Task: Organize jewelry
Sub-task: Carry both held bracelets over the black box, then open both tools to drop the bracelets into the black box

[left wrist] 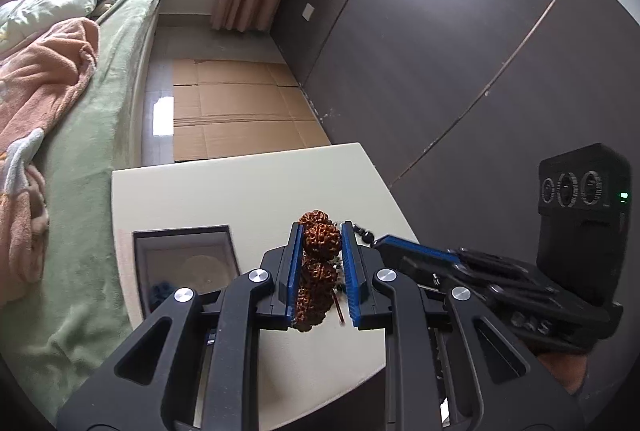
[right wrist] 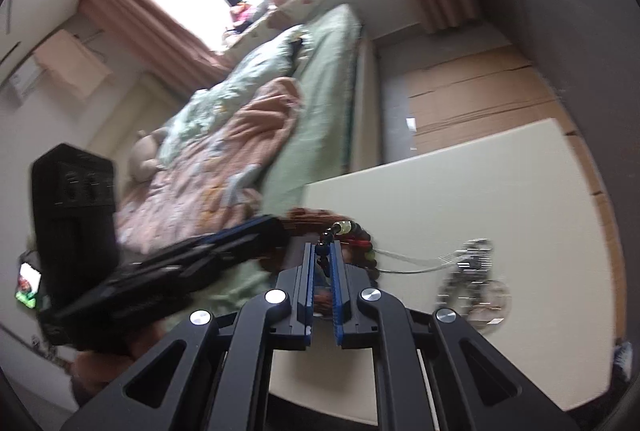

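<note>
**Holding one bead strand two-handed over table**

Left gripper point(left wrist: 320, 263) pinches the brown seed beads point(left wrist: 318, 239); right gripper point(right wrist: 322, 271) pinches the dark bead tail point(right wrist: 323, 245). Strand hangs above the table point(left wrist: 248, 191). Risks: pulling apart could snap the cord; a slip could miss the open box point(left wrist: 184, 259). Silver chain point(right wrist: 466, 263) beyond could snag.

Readable text: none is showing in either wrist view | Labels, brands, numbers: none are resolving on the black box-shaped camera housing with three round lenses point(left wrist: 582, 191) | Signs: none are appearing on the dark grey wall panels point(left wrist: 460, 43)
</note>
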The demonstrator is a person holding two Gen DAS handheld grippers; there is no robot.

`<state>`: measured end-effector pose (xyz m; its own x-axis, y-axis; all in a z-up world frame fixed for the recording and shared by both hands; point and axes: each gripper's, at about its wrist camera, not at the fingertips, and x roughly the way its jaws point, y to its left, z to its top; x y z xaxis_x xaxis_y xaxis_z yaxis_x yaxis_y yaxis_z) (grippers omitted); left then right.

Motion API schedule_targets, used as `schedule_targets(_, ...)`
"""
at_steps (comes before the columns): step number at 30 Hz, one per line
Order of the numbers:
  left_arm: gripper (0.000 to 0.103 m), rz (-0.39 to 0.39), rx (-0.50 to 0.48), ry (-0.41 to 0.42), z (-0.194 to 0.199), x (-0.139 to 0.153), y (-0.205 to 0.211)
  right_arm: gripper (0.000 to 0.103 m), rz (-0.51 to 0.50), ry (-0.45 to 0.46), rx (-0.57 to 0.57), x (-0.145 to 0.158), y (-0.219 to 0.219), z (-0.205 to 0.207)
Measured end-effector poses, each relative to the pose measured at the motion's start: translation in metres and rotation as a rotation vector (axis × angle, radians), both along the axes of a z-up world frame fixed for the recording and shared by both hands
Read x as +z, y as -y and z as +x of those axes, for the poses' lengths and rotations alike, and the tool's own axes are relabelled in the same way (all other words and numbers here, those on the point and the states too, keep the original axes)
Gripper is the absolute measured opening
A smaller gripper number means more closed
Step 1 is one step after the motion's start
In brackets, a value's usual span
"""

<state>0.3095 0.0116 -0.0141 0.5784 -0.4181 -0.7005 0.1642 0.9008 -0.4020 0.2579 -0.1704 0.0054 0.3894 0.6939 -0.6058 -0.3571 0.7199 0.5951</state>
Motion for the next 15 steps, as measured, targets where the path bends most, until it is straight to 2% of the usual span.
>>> schedule_targets(5,0.020,0.002,0.049,-0.006,-0.006,-0.002,-0.030,0.007,0.054,-0.003,0.052,0.009,-0.026,-0.003)
schedule_targets(12,0.021,-0.005,0.105,-0.017,-0.008,-0.019,-0.065,0.007,0.033,0.001,0.083,0.010,-0.056,-0.007)
schedule_targets(14,0.043,0.016,0.118,-0.013,-0.008,-0.022,-0.071,0.008,0.020,0.001,0.083,0.008,-0.059,-0.007)
schedule_targets(15,0.044,0.032,0.127,-0.005,-0.009,-0.022,-0.072,0.007,0.012,0.001,0.082,0.007,-0.061,-0.007)
